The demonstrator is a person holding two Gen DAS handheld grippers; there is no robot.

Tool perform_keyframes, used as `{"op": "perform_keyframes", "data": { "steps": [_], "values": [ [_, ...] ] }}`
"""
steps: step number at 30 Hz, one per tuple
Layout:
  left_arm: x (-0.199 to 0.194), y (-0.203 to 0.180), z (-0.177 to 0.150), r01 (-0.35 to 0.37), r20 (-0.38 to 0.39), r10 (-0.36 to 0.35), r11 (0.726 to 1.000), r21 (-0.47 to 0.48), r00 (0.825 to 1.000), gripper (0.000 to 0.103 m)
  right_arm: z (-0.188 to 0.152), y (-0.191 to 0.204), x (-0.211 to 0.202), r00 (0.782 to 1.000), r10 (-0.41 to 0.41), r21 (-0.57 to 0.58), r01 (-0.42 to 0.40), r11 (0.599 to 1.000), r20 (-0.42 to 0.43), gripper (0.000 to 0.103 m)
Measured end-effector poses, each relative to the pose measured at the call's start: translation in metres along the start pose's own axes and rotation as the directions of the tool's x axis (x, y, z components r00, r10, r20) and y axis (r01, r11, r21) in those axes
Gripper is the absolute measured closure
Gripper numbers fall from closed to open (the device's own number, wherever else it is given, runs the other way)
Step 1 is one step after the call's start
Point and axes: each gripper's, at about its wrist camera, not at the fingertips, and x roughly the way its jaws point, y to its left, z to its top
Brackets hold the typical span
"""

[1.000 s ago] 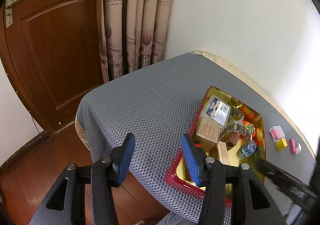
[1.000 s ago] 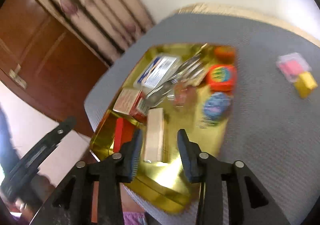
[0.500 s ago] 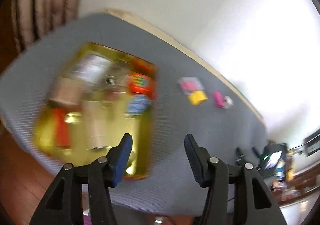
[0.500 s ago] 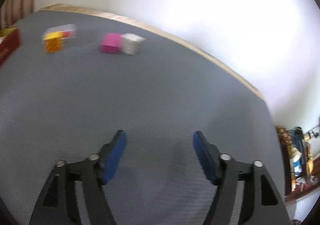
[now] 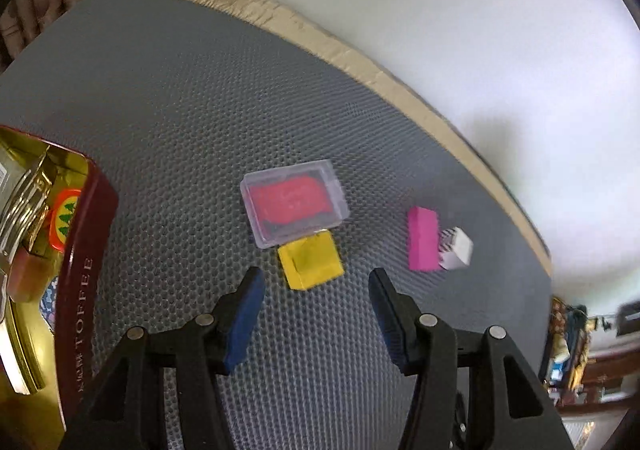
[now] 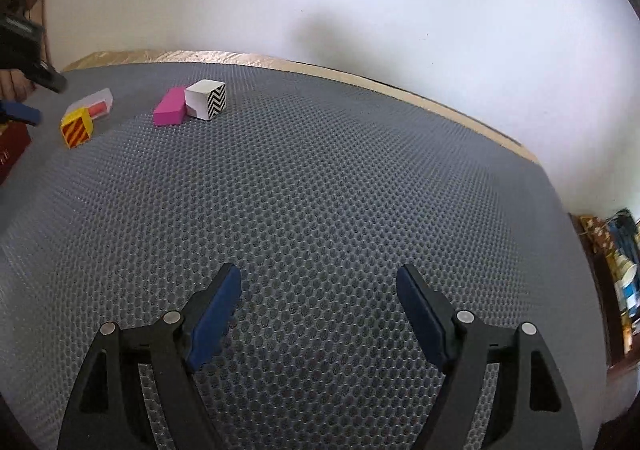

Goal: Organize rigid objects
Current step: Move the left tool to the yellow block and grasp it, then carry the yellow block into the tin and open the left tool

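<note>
In the left wrist view a yellow block (image 5: 311, 266) lies on the grey mat, just ahead of my open, empty left gripper (image 5: 316, 286). A clear case with a red insert (image 5: 294, 206) touches the block's far side. A pink block (image 5: 422, 239) and a white zigzag-patterned box (image 5: 456, 250) sit to the right. The toffee tin tray (image 5: 84, 290) with several items is at the left. In the right wrist view my right gripper (image 6: 318, 288) is open and empty over bare mat; the yellow block (image 6: 77, 128), clear case (image 6: 94, 104), pink block (image 6: 170, 112) and patterned box (image 6: 207, 99) lie far left.
The table's tan back edge (image 5: 360, 58) runs along a white wall. The left gripper's tip (image 6: 24, 114) shows at the left edge of the right wrist view. Shelves with clutter (image 6: 616, 270) stand past the table's right end.
Both grippers swung right, away from the tray. The left one now faces the yellow block and clear case from close by. The right one's fingers have spread wider.
</note>
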Motion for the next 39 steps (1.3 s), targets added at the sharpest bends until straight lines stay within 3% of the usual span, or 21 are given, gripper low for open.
{"op": "perform_keyframes", "data": {
  "steps": [14,15,16,18,22,26,32,35,39],
  "values": [
    [0.037,-0.001,0.006,-0.060,-0.017,0.059,0.997,-0.052,0.998,0.048,0.000,0.001,0.005,0.998,0.058,0.004,-0.058,0.998,-0.014,0.026],
    [0.040,-0.002,0.006,-0.063,-0.018,0.063,0.997,-0.052,0.998,0.050,0.000,0.002,0.006,0.998,0.058,0.003,-0.058,0.998,-0.016,0.026],
    [0.043,0.000,0.006,-0.064,-0.026,0.063,0.996,-0.057,0.998,0.066,0.000,0.002,0.007,0.998,0.058,0.002,-0.058,0.998,-0.019,0.026],
    [0.046,0.003,0.006,-0.060,-0.035,0.058,0.997,-0.055,0.998,0.070,0.002,0.004,0.010,0.998,0.058,0.002,-0.058,0.998,-0.021,0.026],
    [0.024,0.014,0.002,-0.080,0.003,0.081,0.996,-0.023,0.997,0.073,0.002,0.004,0.012,0.998,0.055,0.004,-0.055,0.998,-0.025,0.025],
    [-0.002,0.015,-0.025,-0.026,0.001,0.026,0.999,0.019,1.000,0.073,0.003,0.004,0.015,0.998,0.056,0.006,-0.056,0.998,-0.030,0.024],
    [-0.075,0.041,-0.077,0.030,0.061,-0.036,0.995,0.094,0.998,0.073,0.005,0.004,0.017,0.998,0.054,0.005,-0.054,0.999,-0.035,0.022],
    [-0.116,0.072,-0.092,0.020,0.102,-0.030,0.995,0.102,0.994,0.073,0.005,0.005,0.019,0.998,0.045,0.002,-0.045,0.999,-0.036,0.021],
    [-0.168,0.118,-0.107,-0.050,0.179,0.034,0.995,0.085,0.983,0.073,0.005,0.007,0.019,0.999,0.023,-0.006,-0.023,1.000,-0.034,0.018]
  ]
}}
